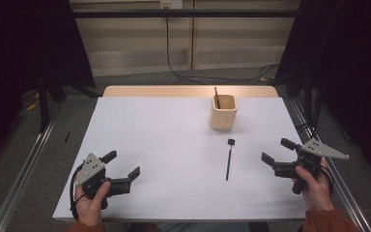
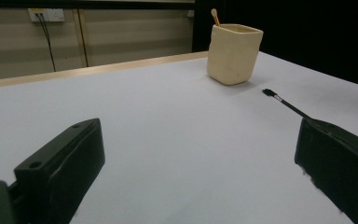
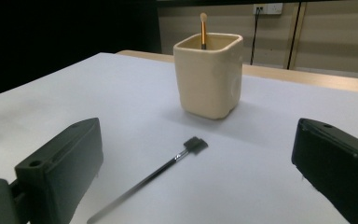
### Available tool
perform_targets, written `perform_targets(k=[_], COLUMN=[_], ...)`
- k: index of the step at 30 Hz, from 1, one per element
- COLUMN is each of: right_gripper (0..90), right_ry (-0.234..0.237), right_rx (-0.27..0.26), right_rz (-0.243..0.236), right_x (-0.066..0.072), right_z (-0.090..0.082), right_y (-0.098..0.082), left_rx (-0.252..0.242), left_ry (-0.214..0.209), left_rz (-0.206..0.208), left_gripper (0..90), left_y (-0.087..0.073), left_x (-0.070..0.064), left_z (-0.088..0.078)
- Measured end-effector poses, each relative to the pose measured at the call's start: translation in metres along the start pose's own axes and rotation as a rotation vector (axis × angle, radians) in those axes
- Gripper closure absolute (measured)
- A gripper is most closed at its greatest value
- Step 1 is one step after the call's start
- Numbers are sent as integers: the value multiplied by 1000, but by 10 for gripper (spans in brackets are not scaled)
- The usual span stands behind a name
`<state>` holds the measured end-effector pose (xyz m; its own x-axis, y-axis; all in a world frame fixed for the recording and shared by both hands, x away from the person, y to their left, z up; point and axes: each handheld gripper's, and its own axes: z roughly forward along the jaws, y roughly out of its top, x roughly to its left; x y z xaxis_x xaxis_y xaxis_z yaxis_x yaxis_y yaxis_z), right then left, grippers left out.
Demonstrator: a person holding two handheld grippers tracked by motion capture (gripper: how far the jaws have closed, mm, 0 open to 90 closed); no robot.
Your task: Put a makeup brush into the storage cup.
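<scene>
The worktop under you is a white sheet, bare apart from three things, and the cup is your landmark. It stands toward the far edge, right of centre, a cream square-sided pot with thick walls; I judge it heavy enough to stay put if lightly brushed, but ceramic, so don't knock it.

Your left gripper hovers well short of the cup, off to the near left, jaws wide and empty. Your right gripper sits to the near right of the cup, jaws also spread wide, nothing between them.

The black brush lies flat on the sheet just on the near side of the cup, its small square head pointing toward the cup and its thin handle running back toward you. It looks very light and stiff, and thin enough to slip or roll; take it across the handle near the middle, pressing down close to the sheet.

A second brush stands inside the cup, orange handle up, leaning on the rim.
</scene>
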<state>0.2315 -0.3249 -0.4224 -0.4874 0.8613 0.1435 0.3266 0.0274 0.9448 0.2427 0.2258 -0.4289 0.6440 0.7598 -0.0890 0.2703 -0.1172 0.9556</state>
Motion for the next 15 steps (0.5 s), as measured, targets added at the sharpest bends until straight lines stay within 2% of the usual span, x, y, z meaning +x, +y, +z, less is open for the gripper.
perform_targets(k=[2,9,13,15], right_gripper=[13,10,11,10], right_ry=[-4,-14,-25,-23], right_rx=[4,-18,-44,-40], right_rz=[-9,7,18,14], right_x=[2,6,4,4], right_z=[-6,-27,-31,-30], right_y=[-3,-16,-15,-16], left_rx=[-5,-9,-19,-18], left_ry=[-1,1,17,16], left_rz=[0,-1,33,21], left_gripper=[14,15,15,14], left_y=[0,-1,2,2], left_x=[0,0,-1,0], left_z=[-1,-4,-7,-6])
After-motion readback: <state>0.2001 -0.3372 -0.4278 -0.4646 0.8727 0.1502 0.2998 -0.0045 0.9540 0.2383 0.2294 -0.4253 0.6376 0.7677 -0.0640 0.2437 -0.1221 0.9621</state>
